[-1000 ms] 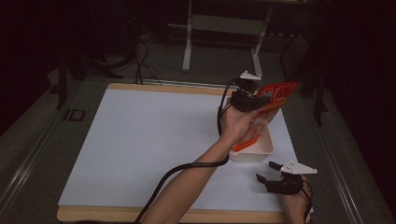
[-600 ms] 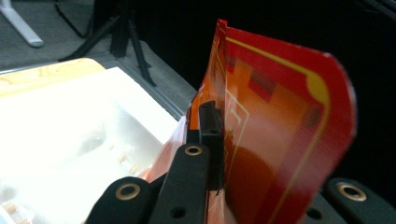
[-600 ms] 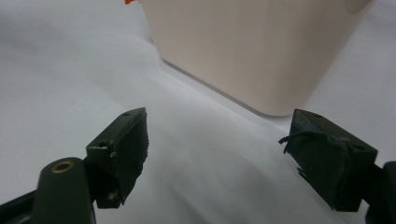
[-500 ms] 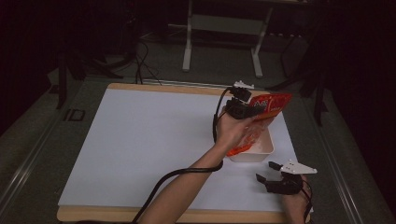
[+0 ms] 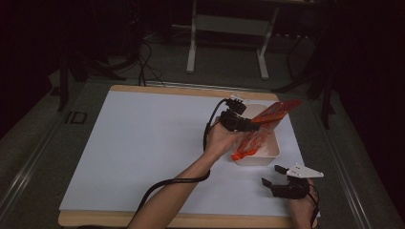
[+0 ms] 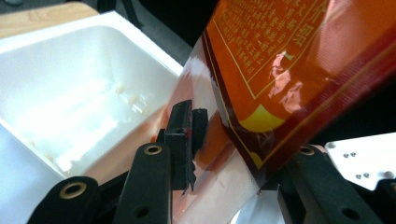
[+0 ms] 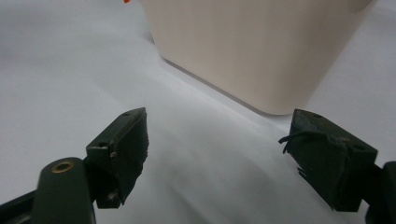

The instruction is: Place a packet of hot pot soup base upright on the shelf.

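The white tub (image 5: 261,153) sits on the white mat (image 5: 143,143) toward the table's right side, and the left gripper view looks straight into it (image 6: 70,93): pale walls, only a few tiny crumbs stuck along the inside. Over it hangs the orange packet (image 5: 265,126), tilted, its long axis slanting from a low end dipped inside the tub up to a high end past the far right rim. The left gripper (image 5: 239,121) has it, jaws pinched shut on the packet's clear lower part (image 6: 210,140), printed orange face (image 6: 289,60) looming above. Whether anything is spilling out, can't tell. Down at the near edge, the right gripper (image 5: 279,177) rests low over the mat, just short of the tub, jaws spread wide with nothing between them (image 7: 217,158), the tub's outer wall (image 7: 252,46) dead ahead.
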### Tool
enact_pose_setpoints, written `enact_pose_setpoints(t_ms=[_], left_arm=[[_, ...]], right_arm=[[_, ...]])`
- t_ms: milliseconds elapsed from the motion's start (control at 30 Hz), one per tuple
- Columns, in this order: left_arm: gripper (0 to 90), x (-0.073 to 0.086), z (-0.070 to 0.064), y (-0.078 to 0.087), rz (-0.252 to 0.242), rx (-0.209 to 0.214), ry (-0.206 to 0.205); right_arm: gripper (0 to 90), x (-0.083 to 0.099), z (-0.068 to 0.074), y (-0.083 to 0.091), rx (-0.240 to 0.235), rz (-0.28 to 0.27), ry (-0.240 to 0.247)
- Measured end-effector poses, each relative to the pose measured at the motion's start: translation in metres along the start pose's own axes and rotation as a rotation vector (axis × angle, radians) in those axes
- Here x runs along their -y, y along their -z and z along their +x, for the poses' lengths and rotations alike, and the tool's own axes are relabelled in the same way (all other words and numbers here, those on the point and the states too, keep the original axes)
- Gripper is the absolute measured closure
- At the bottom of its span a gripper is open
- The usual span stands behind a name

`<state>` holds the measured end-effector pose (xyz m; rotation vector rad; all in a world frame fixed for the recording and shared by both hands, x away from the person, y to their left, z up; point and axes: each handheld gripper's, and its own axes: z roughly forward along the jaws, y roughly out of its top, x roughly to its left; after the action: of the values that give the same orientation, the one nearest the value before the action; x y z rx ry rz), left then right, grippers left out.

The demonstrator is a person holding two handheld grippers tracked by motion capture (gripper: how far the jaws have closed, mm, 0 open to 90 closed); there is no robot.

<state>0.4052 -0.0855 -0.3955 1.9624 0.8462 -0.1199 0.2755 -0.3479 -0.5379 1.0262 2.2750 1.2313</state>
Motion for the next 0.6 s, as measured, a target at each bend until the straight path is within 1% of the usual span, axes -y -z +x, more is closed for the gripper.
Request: enact_pose_setpoints(t_ms=[67, 100, 200, 267, 300, 367, 400, 500, 600], left_arm=[[66.7, -0.002, -0.008, -0.001, 0.019, -0.016, -0.007], [66.7, -0.002, -0.011, -0.002, 0.020, -0.022, 0.001], [66.6, 0.002, -0.008, -0.003, -0.014, -0.021, 0.098], [67.1, 0.007, -0.003, -0.002, -0.048, -0.015, 0.128], [67.4, 0.009, -0.001, -0.001, -0.063, -0.014, 0.128], [67.9, 0.013, -0.002, 0.000, -0.068, -0.007, 0.092], [68.0, 0.014, -0.003, 0.000, -0.070, -0.006, 0.084], [68.1, 0.017, -0.009, -0.002, -0.070, -0.008, 0.033], [67.3, 0.018, -0.009, -0.005, -0.067, 0.003, 0.013]], right_arm=[[20.2, 0.000, 0.000, 0.000, 0.000, 0.001, 0.002], [20.2, 0.000, 0.000, 0.000, 0.001, 0.001, 0.002], [20.2, 0.000, 0.001, 0.000, 0.001, -0.001, 0.004], [20.2, 0.000, 0.001, 0.000, 0.000, 0.005, 0.006], [20.2, 0.000, 0.001, 0.000, 0.000, 0.006, 0.007], [20.2, 0.000, 0.001, 0.000, -0.001, 0.007, 0.010], [20.2, 0.000, 0.001, -0.001, 0.000, 0.007, 0.009], [20.2, 0.000, 0.001, -0.001, 0.002, 0.012, 0.009], [20.3, 0.000, 0.002, -0.001, 0.005, 0.014, 0.011]])
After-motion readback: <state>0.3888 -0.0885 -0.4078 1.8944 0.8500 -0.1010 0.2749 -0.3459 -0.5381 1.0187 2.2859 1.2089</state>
